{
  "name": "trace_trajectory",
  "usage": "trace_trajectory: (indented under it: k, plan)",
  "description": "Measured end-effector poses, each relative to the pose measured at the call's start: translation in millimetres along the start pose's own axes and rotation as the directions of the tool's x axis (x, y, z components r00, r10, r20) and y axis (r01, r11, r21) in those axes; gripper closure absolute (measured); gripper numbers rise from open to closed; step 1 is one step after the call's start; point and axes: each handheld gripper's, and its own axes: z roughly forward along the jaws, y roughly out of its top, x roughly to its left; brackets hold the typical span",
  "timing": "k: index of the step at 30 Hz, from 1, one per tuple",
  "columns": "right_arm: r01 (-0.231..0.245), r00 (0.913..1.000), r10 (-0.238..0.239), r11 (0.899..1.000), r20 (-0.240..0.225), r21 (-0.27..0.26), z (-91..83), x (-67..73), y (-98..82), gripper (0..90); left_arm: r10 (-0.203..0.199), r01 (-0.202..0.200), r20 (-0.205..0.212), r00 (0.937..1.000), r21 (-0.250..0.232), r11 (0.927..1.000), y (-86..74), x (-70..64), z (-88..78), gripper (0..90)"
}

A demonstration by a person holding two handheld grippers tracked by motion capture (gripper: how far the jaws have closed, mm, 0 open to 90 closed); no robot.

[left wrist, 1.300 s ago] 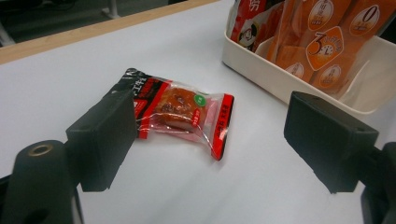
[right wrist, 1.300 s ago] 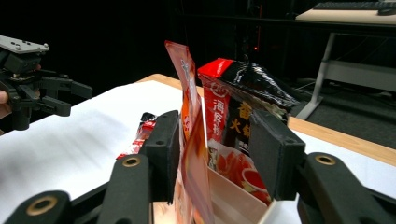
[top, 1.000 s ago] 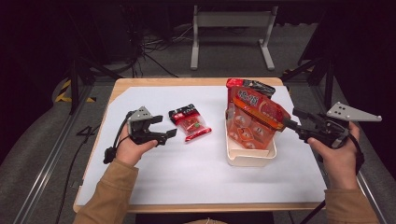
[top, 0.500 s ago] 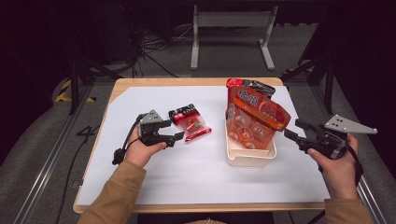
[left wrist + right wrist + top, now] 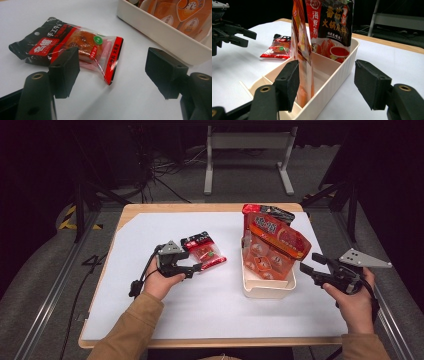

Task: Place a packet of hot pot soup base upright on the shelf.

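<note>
High view: left gripper (image 5: 196, 268) low over white table (image 5: 150, 320), tips at near edge of small red-black snack packet (image 5: 204, 255). Left gripper view: jaws spread wide, just been closing a little, packet (image 5: 75, 47) flat on table ahead, one pad beside its near edge; contact cannot tell; nothing pinched. Right gripper (image 5: 306, 271) just beside cream tub (image 5: 267, 290), jaws apart, just been opening, holding nothing. Right gripper view: tub wall (image 5: 332, 80) between pads, orange pouch (image 5: 299, 37) and red sauce pouch (image 5: 329, 27) upright inside tub.
</note>
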Motion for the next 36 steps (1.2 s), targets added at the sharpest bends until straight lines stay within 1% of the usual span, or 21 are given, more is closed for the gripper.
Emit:
trace_trajectory:
  k: [2,5,8,9,10,11,12,14,17,19,20,21,23,25,26,27,28,32,35,36]
  plan:
    - [0.004,1.0,-0.004,1.0,0.003,0.005,1.0,-0.7,-1.6,37.3,0.001,-0.001,-0.003,1.0,0.007,1.0,-0.4,0.2,5.3,29.0]
    - [0.0,1.0,0.0,1.0,0.005,0.01,2.7,-2.6,-4.4,37.0,-0.012,0.013,-0.007,0.9999,0.015,0.9998,-1.8,0.4,13.1,29.5]
    - [-0.003,1.0,0.003,1.0,0.005,0.016,3.8,-3.5,-6.0,36.7,-0.016,0.016,-0.014,0.9998,0.032,0.9993,-2.9,1.6,19.2,29.8]
    - [-0.004,1.0,0.004,1.0,0.003,0.017,3.9,-3.4,-6.3,36.6,-0.023,0.024,-0.015,0.9996,0.036,0.9991,-3.5,1.6,21.4,29.8]
    - [-0.003,1.0,0.003,1.0,0.004,0.017,4.1,-3.7,-6.5,36.5,-0.021,0.022,-0.017,0.9996,0.044,0.9988,-4.0,2.2,23.5,29.8]
    - [-0.003,1.0,0.003,1.0,0.005,0.015,4.1,-4.0,-6.7,36.4,-0.028,0.029,-0.023,0.9993,0.053,0.9981,-4.9,2.1,26.4,29.7]
    - [-0.001,1.0,0.001,1.0,0.005,0.013,4.2,-4.3,-6.8,36.3,-0.026,0.028,-0.027,0.9993,0.064,0.9976,-5.6,2.7,28.8,29.0]
    - [-0.003,1.0,0.003,1.0,0.005,0.011,3.8,-4.3,-6.9,36.2,-0.04,0.042,-0.025,0.9989,0.081,0.9958,-7.0,2.8,33.2,27.0]
    - [-0.007,1.0,0.007,1.0,0.004,0.009,3.0,-4.3,-6.8,36.0,-0.058,0.062,-0.034,0.9977,0.125,0.9902,-8.9,2.9,39.7,24.1]
    - [-0.005,1.0,0.005,1.0,0.0,0.006,3.3,-4.4,-6.8,35.9,-0.055,0.059,-0.04,0.9977,0.129,0.9899,-9.0,3.0,40.4,24.1]
    - [-0.004,1.0,0.004,1.0,-0.001,0.007,3.3,-4.4,-6.8,35.9,-0.061,0.066,-0.044,0.9972,0.138,0.9882,-9.2,2.1,41.6,24.1]
    - [-0.001,1.0,0.001,1.0,-0.004,0.004,3.8,-4.1,-6.9,35.9,-0.052,0.059,-0.048,0.9975,0.141,0.9883,-8.9,2.4,42.2,24.3]
    - [0.0,1.0,0.0,1.0,-0.004,0.009,4.2,-3.7,-7.0,35.8,-0.053,0.061,-0.058,0.9969,0.144,0.9877,-8.9,1.9,43.8,26.4]
    - [0.002,1.0,-0.002,1.0,-0.006,0.008,4.7,-3.3,-7.0,35.9,-0.052,0.06,-0.06,0.9969,0.15,0.9868,-9.0,2.0,45.9,31.7]
    - [0.002,1.0,-0.002,1.0,-0.006,0.008,4.7,-3.3,-7.0,35.9,-0.043,0.052,-0.058,0.9974,0.156,0.9864,-9.3,2.0,47.2,31.7]
    - [0.004,1.0,-0.004,1.0,-0.005,0.009,4.7,-3.0,-6.9,35.8,-0.046,0.055,-0.061,0.9971,0.165,0.9847,-9.7,1.1,48.6,33.0]
    - [0.004,1.0,-0.004,1.0,-0.006,0.009,4.6,-2.8,-6.9,35.8,-0.028,0.041,-0.077,0.9967,0.176,0.9836,-9.2,0.0,50.1,34.7]
    - [0.006,0.9999,-0.006,1.0,-0.009,0.008,4.5,-2.7,-7.1,35.9,-0.026,0.042,-0.091,0.9955,0.182,0.9824,-7.3,-0.8,51.4,37.8]
    - [0.009,0.9997,-0.009,1.0,-0.021,0.0,4.0,-1.3,-6.9,35.8,-0.019,0.04,-0.11,0.9937,0.188,0.9814,-6.2,-1.4,52.3,44.4]
    - [0.01,0.9997,-0.01,1.0,-0.02,0.0,4.0,-0.9,-6.7,35.8,-0.008,0.032,-0.121,0.9926,0.195,0.9802,-5.7,-1.7,52.3,45.7]
